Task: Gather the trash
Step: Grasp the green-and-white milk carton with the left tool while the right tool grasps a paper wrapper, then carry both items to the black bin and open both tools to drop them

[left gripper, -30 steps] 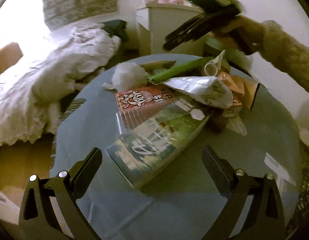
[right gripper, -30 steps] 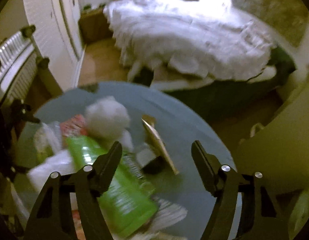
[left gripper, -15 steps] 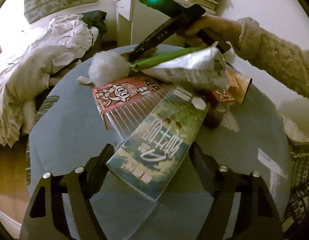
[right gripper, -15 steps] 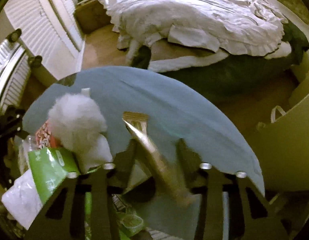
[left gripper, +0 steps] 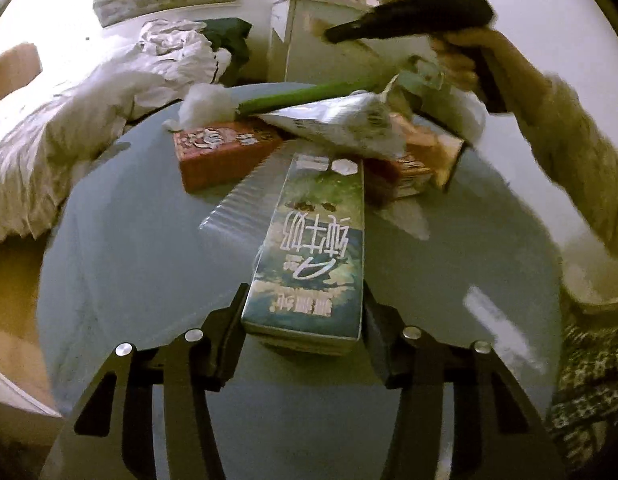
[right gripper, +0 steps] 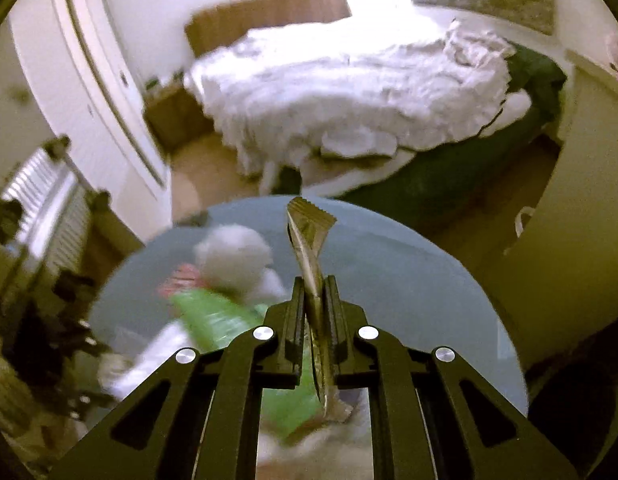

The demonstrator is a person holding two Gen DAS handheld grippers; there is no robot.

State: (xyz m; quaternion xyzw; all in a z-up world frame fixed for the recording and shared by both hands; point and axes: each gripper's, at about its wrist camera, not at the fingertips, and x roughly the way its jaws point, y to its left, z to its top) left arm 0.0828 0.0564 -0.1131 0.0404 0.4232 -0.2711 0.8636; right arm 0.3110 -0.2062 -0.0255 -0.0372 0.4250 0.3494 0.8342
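Note:
A blue-green milk carton (left gripper: 317, 240) lies lengthwise on the round grey table (left gripper: 129, 260). My left gripper (left gripper: 304, 304) has its jaws closing on the carton's near end, both pads against its sides. Behind it sit a red carton (left gripper: 221, 152), a clear plastic cup (left gripper: 245, 204), a silver foil bag (left gripper: 333, 124), a green wrapper (left gripper: 305, 96) and a white cotton wad (left gripper: 207, 104). My right gripper (right gripper: 313, 284) is shut on a flat gold wrapper (right gripper: 309, 228) that sticks up above the table. In the left wrist view the right gripper (left gripper: 333, 35) hangs over the far side of the pile.
A bed with a rumpled white duvet (left gripper: 69, 120) stands beyond the table's left edge. A white cabinet (left gripper: 309, 40) is behind the table. The person's sleeve (left gripper: 581, 160) reaches in from the right. A radiator (right gripper: 49, 208) and white wardrobe doors (right gripper: 89, 100) line the wall.
My left gripper slid forward and narrowed its jaws onto the milk carton. My right gripper came down, shut on the gold wrapper and lifted it off the table.

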